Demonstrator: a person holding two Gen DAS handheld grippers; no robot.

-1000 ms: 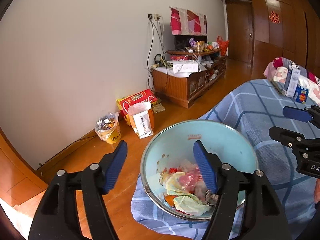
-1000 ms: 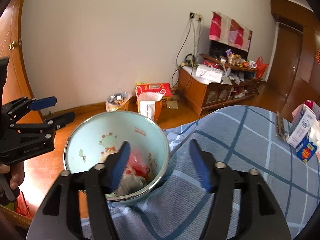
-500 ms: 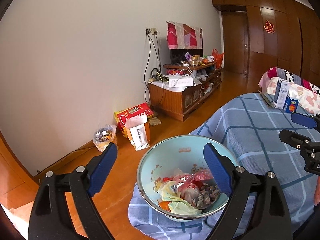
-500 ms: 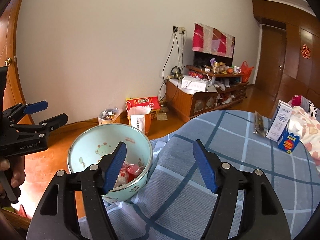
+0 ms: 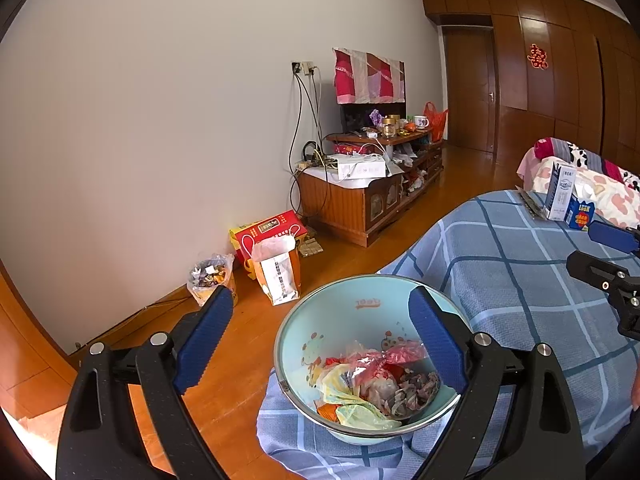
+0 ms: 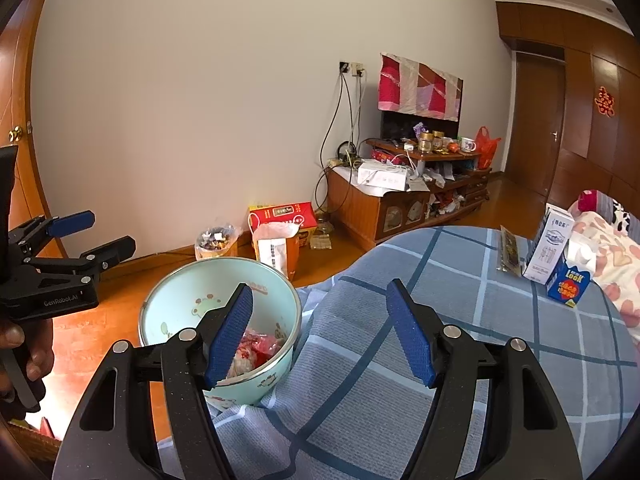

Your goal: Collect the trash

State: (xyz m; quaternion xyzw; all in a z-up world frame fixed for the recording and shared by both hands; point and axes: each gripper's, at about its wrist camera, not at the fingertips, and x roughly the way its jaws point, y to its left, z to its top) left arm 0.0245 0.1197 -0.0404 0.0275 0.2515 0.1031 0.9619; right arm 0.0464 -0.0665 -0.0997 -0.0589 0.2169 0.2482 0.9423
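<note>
So the trash (image 5: 372,384) is all sitting in a pale blue enamel bowl (image 5: 352,312), which is parked right at the near left edge of the bed, on the blue checked bedspread (image 5: 520,264). It's crumpled wrappers, a yellowish plastic bag and some red bits, piled at the bottom.

Left gripper (image 5: 320,332) hangs above the bowl with its jaws spread wide, they've just been opening, and nothing is pinched between them. One pad is out over the wooden floor (image 5: 240,360), the other over the bowl's inside.

Right gripper (image 6: 320,332) is released too, jaws just been opening a bit, nothing in them. It hovers over the bedspread with its left pad in front of the bowl.

Over at the far right edge of the bed there's a milk carton (image 6: 548,248) and a small blue box (image 6: 570,282), standing just beside each other.
</note>
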